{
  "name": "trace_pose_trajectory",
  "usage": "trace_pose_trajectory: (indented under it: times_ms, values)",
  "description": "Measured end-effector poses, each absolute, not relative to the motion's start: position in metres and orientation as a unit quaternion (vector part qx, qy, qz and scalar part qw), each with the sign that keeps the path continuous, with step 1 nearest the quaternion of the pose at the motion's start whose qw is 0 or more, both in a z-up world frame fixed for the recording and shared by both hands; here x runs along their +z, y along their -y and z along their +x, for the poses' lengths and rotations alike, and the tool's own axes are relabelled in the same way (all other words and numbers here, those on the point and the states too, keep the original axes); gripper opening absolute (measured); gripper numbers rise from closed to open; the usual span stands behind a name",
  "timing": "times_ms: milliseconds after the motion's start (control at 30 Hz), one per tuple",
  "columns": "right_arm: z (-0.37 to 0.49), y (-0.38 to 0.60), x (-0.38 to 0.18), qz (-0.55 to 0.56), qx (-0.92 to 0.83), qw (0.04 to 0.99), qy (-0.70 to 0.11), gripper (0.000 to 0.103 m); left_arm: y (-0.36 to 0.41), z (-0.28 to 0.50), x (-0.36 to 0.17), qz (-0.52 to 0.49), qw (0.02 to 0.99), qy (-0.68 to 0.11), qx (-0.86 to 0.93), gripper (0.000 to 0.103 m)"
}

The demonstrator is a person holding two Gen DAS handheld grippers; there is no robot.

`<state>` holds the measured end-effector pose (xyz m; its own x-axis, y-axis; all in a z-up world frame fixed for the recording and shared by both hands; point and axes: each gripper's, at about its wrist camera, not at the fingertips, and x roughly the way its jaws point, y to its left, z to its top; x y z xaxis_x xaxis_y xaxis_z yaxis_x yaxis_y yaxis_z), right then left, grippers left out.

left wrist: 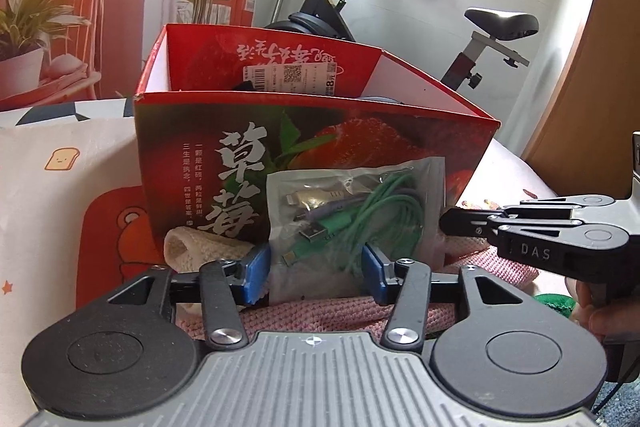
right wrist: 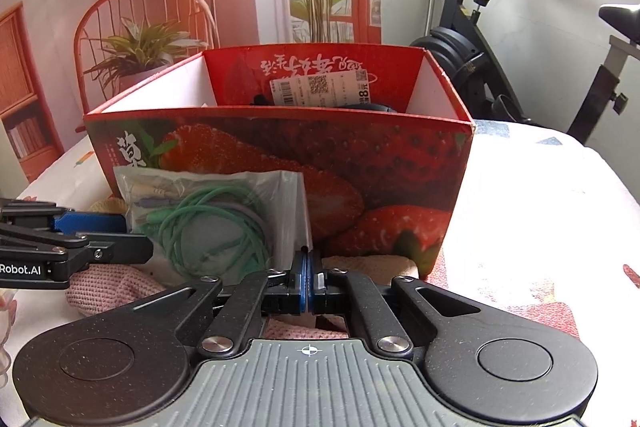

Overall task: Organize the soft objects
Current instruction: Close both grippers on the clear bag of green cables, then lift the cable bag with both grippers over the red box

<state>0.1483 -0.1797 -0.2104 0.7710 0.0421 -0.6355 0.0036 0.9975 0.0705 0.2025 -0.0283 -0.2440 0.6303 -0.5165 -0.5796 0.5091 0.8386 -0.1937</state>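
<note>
Left wrist view: left tool [left wrist: 316,269] with pads apart, not pressing the clear cable bag [left wrist: 356,211] that stands between them, leaning on the red strawberry box [left wrist: 312,143]. Pink knit cloth [left wrist: 336,311] lies under it on the bed sheet [left wrist: 60,187]; cream knit piece [left wrist: 192,247] at the box's foot.

Right wrist view: right tool [right wrist: 307,285] pressed together, nothing between, over the pink cloth, just right of the bag.
</note>
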Motion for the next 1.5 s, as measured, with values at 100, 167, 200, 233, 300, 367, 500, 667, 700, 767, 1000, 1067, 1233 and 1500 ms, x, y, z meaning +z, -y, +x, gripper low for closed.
trace_pose_trajectory:
  times_ms: [100, 167, 200, 233, 300, 367, 500, 667, 700, 767, 1000, 1067, 1233, 1500]
  values:
    - [0.149, 0.176, -0.211, 0.021, 0.018, 0.941, -0.337, 0.005, 0.028, 0.205, -0.246, -0.012, 0.903, -0.323, -0.282, 0.055]
    - [0.149, 0.172, -0.209, 0.006, 0.023, 0.945, -0.327, 0.018, 0.028, 0.207, -0.247, -0.013, 0.903, -0.325, -0.281, 0.054]
    - [0.149, 0.172, -0.208, 0.005, 0.027, 0.946, -0.322, 0.022, 0.028, 0.207, -0.248, -0.015, 0.902, -0.327, -0.28, 0.054]
    - [0.15, 0.171, -0.208, 0.005, 0.03, 0.947, -0.32, 0.03, 0.028, 0.208, -0.248, -0.016, 0.902, -0.329, -0.279, 0.054]
    - [0.154, 0.172, -0.208, 0.009, 0.033, 0.947, -0.32, 0.037, 0.027, 0.21, -0.247, -0.021, 0.902, -0.33, -0.278, 0.054]
    - [0.159, 0.172, -0.208, 0.014, 0.036, 0.946, -0.323, 0.04, 0.026, 0.211, -0.248, -0.027, 0.901, -0.333, -0.276, 0.054]
    - [0.171, 0.173, -0.213, 0.044, 0.053, 0.938, -0.339, 0.043, 0.026, 0.217, -0.251, -0.032, 0.898, -0.346, -0.271, 0.054]
    - [0.178, 0.17, -0.217, 0.067, 0.062, 0.931, -0.353, 0.038, 0.027, 0.223, -0.251, -0.054, 0.894, -0.355, -0.267, 0.053]
    - [0.177, 0.168, -0.216, 0.072, 0.064, 0.931, -0.352, 0.034, 0.027, 0.223, -0.249, -0.054, 0.894, -0.354, -0.269, 0.05]
    - [0.175, 0.165, -0.213, 0.072, 0.065, 0.932, -0.349, 0.026, 0.031, 0.22, -0.246, -0.037, 0.895, -0.354, -0.269, 0.043]
    - [0.164, 0.166, -0.197, 0.074, 0.058, 0.942, -0.321, 0.017, 0.025, 0.211, -0.23, -0.038, 0.901, -0.336, -0.271, 0.036]
    - [0.16, 0.164, -0.189, 0.072, 0.059, 0.946, -0.309, 0.017, 0.024, 0.208, -0.221, -0.037, 0.905, -0.325, -0.272, 0.036]
    - [0.15, 0.164, -0.163, 0.071, 0.06, 0.956, -0.278, 0.017, 0.023, 0.199, -0.194, -0.032, 0.915, -0.292, -0.276, 0.036]
    - [0.144, 0.167, -0.117, 0.072, 0.063, 0.968, -0.232, 0.017, 0.024, 0.19, -0.156, -0.036, 0.926, -0.246, -0.283, 0.036]
